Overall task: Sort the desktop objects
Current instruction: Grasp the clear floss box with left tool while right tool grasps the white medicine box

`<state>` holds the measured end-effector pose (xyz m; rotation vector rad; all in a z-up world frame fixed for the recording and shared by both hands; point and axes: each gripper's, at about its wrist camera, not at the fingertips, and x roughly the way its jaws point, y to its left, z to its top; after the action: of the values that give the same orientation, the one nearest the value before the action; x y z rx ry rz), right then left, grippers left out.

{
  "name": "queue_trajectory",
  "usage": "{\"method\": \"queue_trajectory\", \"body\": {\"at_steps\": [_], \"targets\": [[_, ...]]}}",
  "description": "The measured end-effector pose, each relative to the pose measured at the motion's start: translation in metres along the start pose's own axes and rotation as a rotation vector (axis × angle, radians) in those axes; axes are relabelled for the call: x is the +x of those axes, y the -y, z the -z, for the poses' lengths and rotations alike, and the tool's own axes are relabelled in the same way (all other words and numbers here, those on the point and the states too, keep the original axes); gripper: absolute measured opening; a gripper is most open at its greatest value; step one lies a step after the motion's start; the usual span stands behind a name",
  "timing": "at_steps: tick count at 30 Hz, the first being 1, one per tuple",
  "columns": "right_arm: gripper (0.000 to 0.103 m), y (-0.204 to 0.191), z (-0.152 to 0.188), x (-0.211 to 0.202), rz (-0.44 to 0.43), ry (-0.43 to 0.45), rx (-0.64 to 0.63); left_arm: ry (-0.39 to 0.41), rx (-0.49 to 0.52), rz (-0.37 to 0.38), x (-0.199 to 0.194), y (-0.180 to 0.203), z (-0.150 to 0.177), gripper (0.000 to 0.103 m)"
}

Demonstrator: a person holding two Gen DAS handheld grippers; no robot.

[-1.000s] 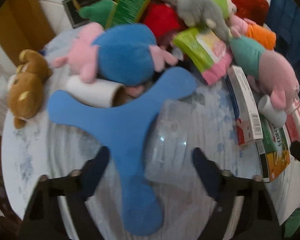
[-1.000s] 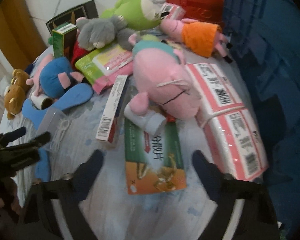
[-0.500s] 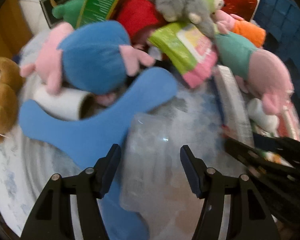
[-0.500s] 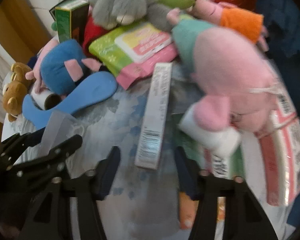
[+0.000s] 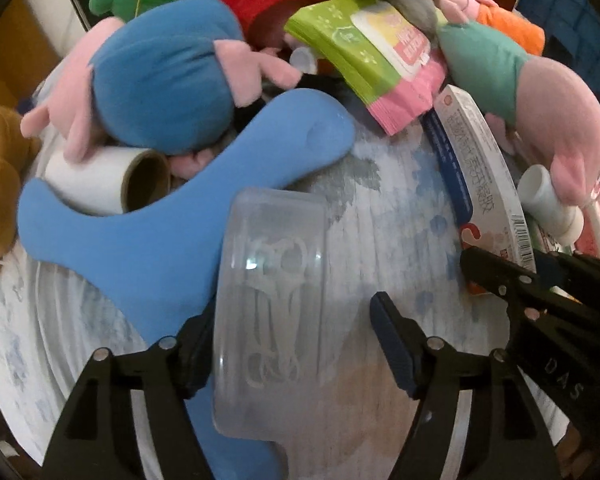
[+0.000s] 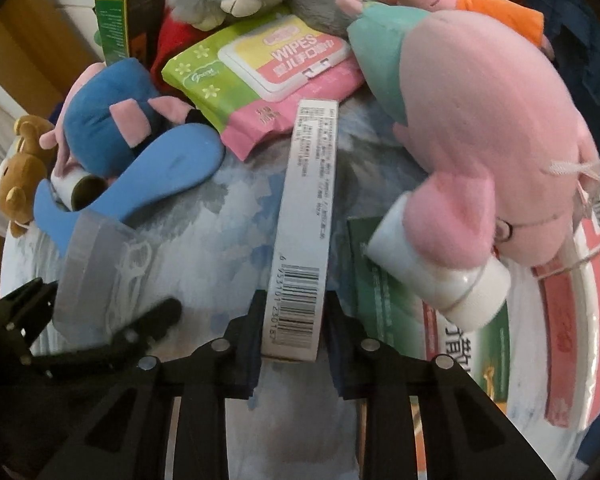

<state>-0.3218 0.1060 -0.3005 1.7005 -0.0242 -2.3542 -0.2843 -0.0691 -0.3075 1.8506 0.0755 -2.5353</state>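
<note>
The right gripper [image 6: 292, 354] has come down over the near end of the long narrow carton [image 6: 304, 236], the white one with a barcode, and its fingers [image 6: 247, 354], which stood wide apart a second ago, are now pinching that end from both sides. The carton lies about in the middle of the tabletop [image 6: 236, 208], its far end under the wipes pack [image 6: 268, 76] and its right side just beside the pink plush pig [image 6: 488, 132]. So the grasp seems made, and I judge the next step to be a lift; the far end may drag on the wipes pack (it overlaps a little).

The left gripper [image 5: 292, 344] is over the clear plastic case [image 5: 272, 312], the one that holds something like small scissors, towards the near edge of the tabletop. Its fingers [image 5: 392, 344] closed in half a second ago and are opening again at this moment. The case is between them, the left finger close against its side, the right one well clear of it, so nothing is gripped there. The case rests partly on the blue foam boomerang [image 5: 148, 240], which has not moved. For the sorting, one object is in hand and the case is not yet taken.
</note>
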Motion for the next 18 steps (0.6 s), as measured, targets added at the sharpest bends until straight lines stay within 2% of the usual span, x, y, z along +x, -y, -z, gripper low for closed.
{"method": "queue_trajectory", "body": {"at_steps": [3, 7, 11, 12, 13, 14, 15, 18], "targets": [[0.028, 0.003, -0.004, 0.002, -0.019, 0.003, 0.006, 0.007, 0.012, -0.015, -0.001, 0.0, 0.002, 0.072], [0.037, 0.001, -0.012, 0.005, -0.021, 0.009, -0.01, 0.045, -0.004, -0.013, -0.005, -0.004, 0.009, 0.072], [0.037, -0.001, -0.019, 0.007, -0.008, 0.019, -0.021, 0.025, 0.006, -0.011, -0.007, -0.008, 0.009, 0.071], [0.034, -0.001, -0.02, 0.007, 0.005, 0.02, -0.028, 0.023, 0.004, -0.011, -0.008, -0.009, 0.01, 0.066], [0.028, -0.001, -0.02, 0.007, 0.015, 0.019, -0.036, 0.03, 0.003, -0.012, -0.011, -0.011, 0.011, 0.053], [0.028, 0.0, -0.019, 0.006, 0.018, 0.017, -0.038, 0.033, 0.004, -0.012, -0.014, -0.013, 0.012, 0.046], [0.026, 0.002, -0.017, 0.005, 0.011, 0.016, -0.033, 0.029, 0.004, -0.006, -0.017, -0.016, 0.014, 0.035], [0.023, 0.008, -0.009, -0.009, 0.021, 0.038, -0.033, 0.029, 0.001, 0.018, -0.026, -0.022, 0.018, 0.032]]}}
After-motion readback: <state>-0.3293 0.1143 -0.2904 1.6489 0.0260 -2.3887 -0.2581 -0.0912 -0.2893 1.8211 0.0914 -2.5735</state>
